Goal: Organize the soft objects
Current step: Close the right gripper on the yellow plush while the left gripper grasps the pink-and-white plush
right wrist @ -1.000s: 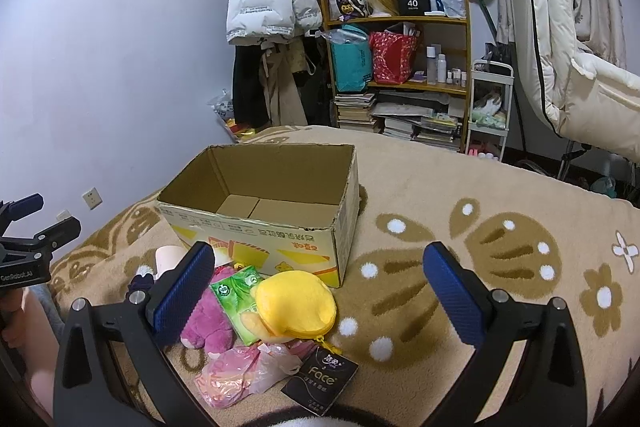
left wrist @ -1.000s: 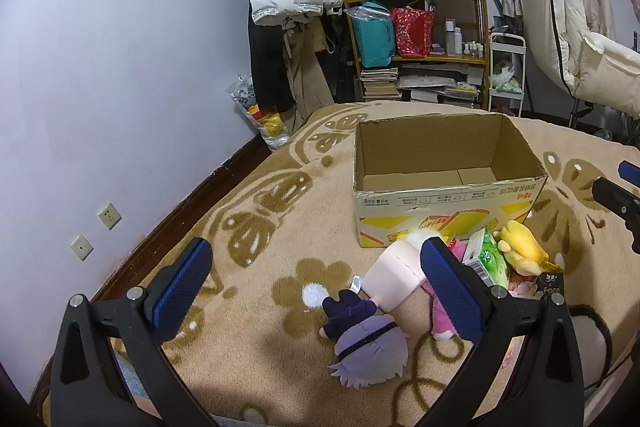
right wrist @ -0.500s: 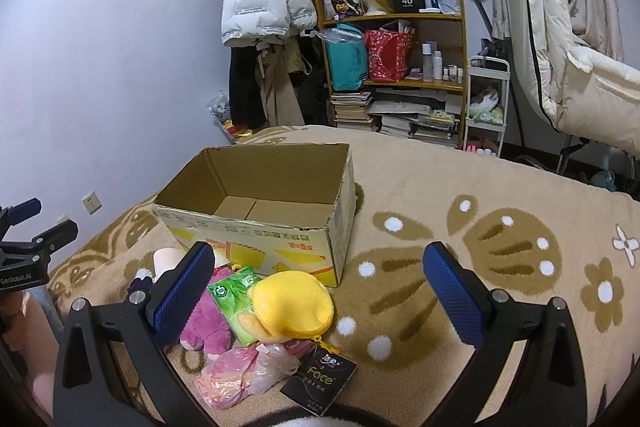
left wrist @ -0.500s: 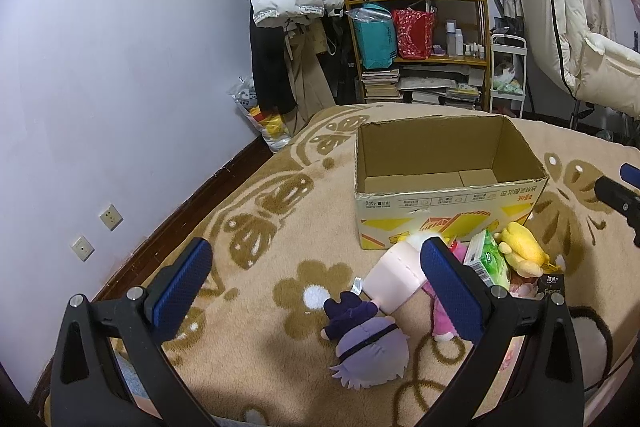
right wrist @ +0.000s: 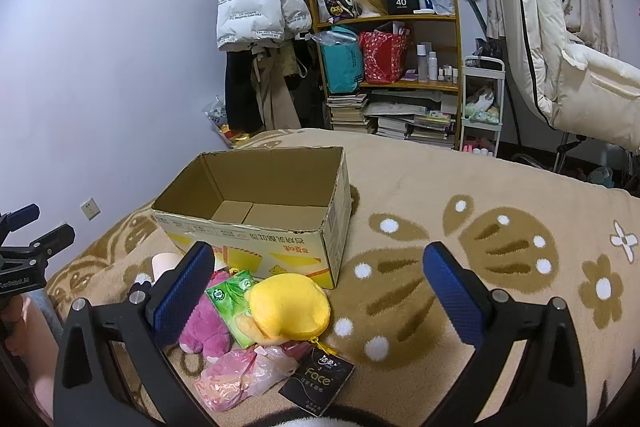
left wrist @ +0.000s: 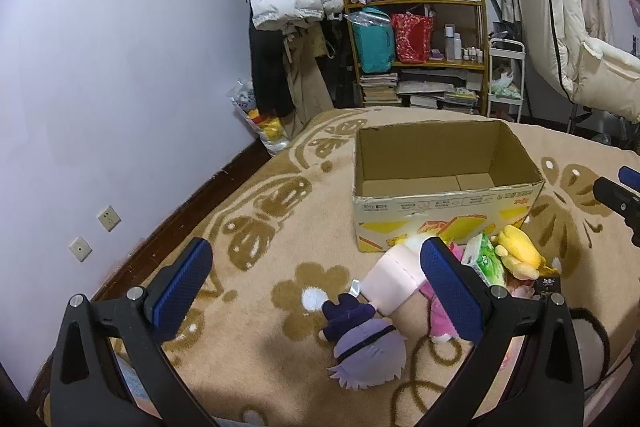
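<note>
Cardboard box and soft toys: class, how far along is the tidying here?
Done: nothing yet; the cardboard box shows only its bare floor. In hand: nothing; the left gripper and right gripper are both open. Left: the purple-haired doll, yellow plush, pink plush and green tissue pack lie on the blanket in front of the box.
</note>
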### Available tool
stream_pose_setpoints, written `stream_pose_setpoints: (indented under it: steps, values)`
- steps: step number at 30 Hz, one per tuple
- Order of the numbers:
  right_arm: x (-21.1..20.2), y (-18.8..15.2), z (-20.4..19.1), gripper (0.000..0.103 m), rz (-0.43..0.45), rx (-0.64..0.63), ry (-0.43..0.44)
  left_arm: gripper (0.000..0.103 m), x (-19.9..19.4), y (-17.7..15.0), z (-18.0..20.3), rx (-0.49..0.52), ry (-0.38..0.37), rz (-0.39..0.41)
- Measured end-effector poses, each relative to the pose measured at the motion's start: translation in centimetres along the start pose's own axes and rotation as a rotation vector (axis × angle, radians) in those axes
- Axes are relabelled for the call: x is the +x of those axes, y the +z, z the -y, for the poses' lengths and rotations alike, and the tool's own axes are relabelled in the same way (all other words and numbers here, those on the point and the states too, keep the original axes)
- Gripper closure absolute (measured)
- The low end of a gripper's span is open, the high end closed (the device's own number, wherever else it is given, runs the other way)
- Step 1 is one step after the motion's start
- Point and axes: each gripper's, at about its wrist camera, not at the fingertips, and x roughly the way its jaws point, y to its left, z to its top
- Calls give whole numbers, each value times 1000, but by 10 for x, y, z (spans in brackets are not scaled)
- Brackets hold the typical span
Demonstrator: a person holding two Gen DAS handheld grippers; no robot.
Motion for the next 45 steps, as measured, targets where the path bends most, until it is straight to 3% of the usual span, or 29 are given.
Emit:
stream_pose_setpoints:
  steps: [7,15,20,39,45]
  values:
    - [-2,1,1,0,0,-5,-1,0,1,0,4,24,15,-12]
    - [12,1,-6,0,-73,-41,18,0,36,3,-1,-10,-1,-156]
    - [32,-1,-13,0,-118,-51,38,0,53,5,1,-17,0,-190]
    - [97,-8,-13,0,-251,8,58,0,104,7,41,28,-126,-294]
    - [114,-15,-10,0,-277,-5,41,0,125,3,55,61,-132,-340]
